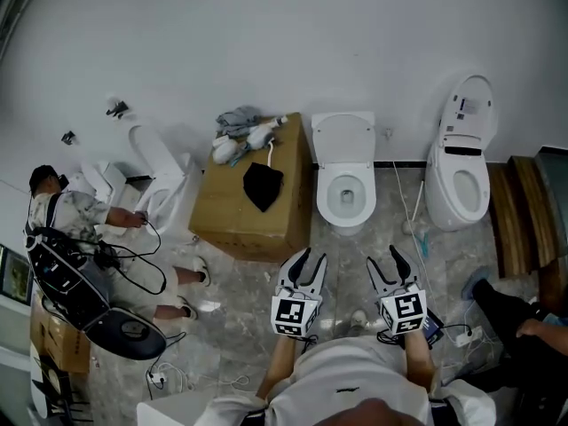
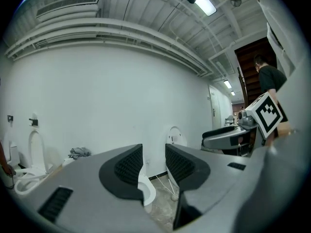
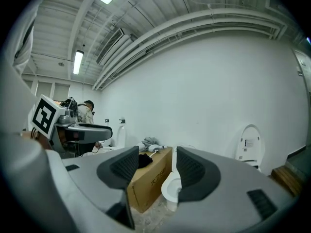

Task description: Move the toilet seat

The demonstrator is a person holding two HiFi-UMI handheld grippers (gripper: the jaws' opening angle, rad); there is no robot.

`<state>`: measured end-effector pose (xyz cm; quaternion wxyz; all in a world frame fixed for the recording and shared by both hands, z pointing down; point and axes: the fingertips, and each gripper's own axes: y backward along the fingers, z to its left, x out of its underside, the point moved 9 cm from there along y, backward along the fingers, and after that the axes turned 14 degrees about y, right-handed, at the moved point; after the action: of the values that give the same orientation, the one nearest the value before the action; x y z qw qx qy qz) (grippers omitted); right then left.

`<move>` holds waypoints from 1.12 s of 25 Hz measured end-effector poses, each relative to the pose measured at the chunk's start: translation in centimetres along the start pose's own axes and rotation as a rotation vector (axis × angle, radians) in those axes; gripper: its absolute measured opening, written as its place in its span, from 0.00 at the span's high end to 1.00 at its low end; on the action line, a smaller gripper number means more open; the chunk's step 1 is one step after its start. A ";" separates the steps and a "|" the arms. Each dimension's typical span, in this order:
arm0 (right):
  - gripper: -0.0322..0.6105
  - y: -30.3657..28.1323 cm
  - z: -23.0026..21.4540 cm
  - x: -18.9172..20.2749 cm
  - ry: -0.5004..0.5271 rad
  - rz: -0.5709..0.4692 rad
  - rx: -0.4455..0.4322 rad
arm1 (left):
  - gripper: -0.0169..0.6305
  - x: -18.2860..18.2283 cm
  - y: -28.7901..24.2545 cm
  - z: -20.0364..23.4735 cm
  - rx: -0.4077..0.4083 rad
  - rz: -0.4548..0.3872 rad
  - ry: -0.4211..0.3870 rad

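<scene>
A white toilet (image 1: 344, 189) stands against the far wall in the head view, its lid (image 1: 343, 138) raised at the back and the seat ring lying on the bowl. Both grippers hover over the floor in front of it, apart from it. My left gripper (image 1: 312, 256) has its jaws drawn close together with nothing between them; in the left gripper view (image 2: 154, 161) the bowl (image 2: 148, 192) shows through the narrow gap. My right gripper (image 1: 383, 257) is open and empty; in the right gripper view (image 3: 158, 166) the bowl (image 3: 170, 188) lies straight ahead.
A cardboard box (image 1: 253, 211) stands left of the toilet, with a black cloth (image 1: 263, 186) and rags on it. A second toilet (image 1: 461, 162) is at the right, beside wooden planks (image 1: 519, 211). A person (image 1: 71, 216) crouches by a third toilet (image 1: 160, 180). Cables trail over the floor.
</scene>
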<state>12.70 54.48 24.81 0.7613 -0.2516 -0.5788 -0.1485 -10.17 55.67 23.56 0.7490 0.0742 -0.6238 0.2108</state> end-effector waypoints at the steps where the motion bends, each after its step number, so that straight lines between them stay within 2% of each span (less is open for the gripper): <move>1: 0.55 -0.4 -0.6 0.2 -0.002 0.001 -0.004 | 0.77 -0.1 -0.7 -0.1 -0.005 0.001 -0.003; 10: 0.55 -3.9 -6.9 1.2 -0.012 -0.012 -0.047 | 0.77 -0.9 -7.4 -1.1 -0.047 0.011 -0.016; 17: 0.55 -5.4 -10.3 2.2 -0.017 -0.021 -0.069 | 0.77 -0.6 -10.3 -1.9 -0.075 0.027 -0.016; 28: 0.55 -7.9 -13.2 2.5 -0.042 -0.040 -0.040 | 0.77 -1.7 -14.9 -1.6 -0.039 0.022 -0.068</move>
<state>19.99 40.75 26.23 0.7408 -0.2582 -0.5964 -0.1699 -2.83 42.45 23.84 0.7263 0.0597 -0.6535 0.2044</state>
